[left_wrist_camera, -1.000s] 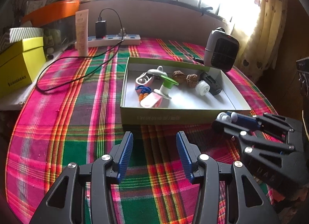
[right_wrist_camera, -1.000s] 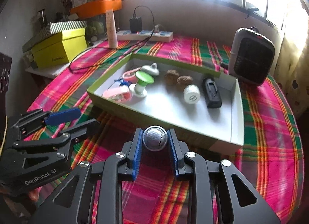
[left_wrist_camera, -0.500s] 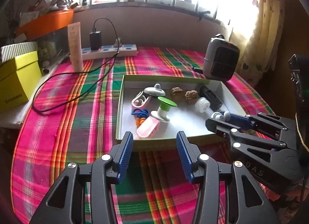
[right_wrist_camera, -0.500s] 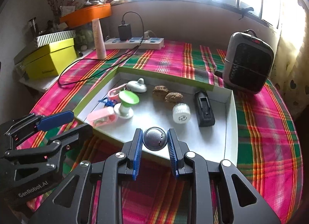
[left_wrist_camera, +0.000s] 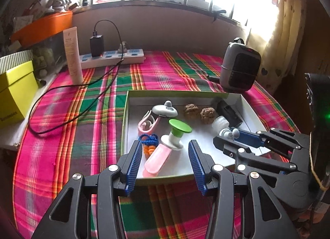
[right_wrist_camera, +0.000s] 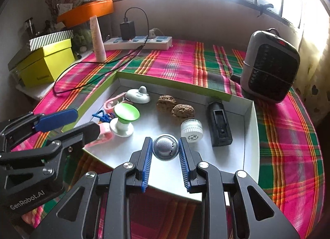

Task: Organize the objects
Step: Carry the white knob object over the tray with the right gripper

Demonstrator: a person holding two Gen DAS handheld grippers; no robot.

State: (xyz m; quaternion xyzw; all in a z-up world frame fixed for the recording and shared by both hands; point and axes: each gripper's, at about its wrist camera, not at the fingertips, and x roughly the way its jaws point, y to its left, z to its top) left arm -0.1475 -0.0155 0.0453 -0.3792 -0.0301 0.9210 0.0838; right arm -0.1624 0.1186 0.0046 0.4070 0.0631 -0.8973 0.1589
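The right gripper is clamping a small round grey gadget by its rim above the tray's near edge — light, hard, likely slippery — while the left gripper is hovering open, holding nothing.

black claw frames, ribbed blue pads, silver screws, white "genrobot.ai" lettering

Right gripper clamped on a round silver object, held over the near part of the shallow box. In the box: two walnuts, white cap, black case, green-topped spool. Left gripper at left, jaws apart.
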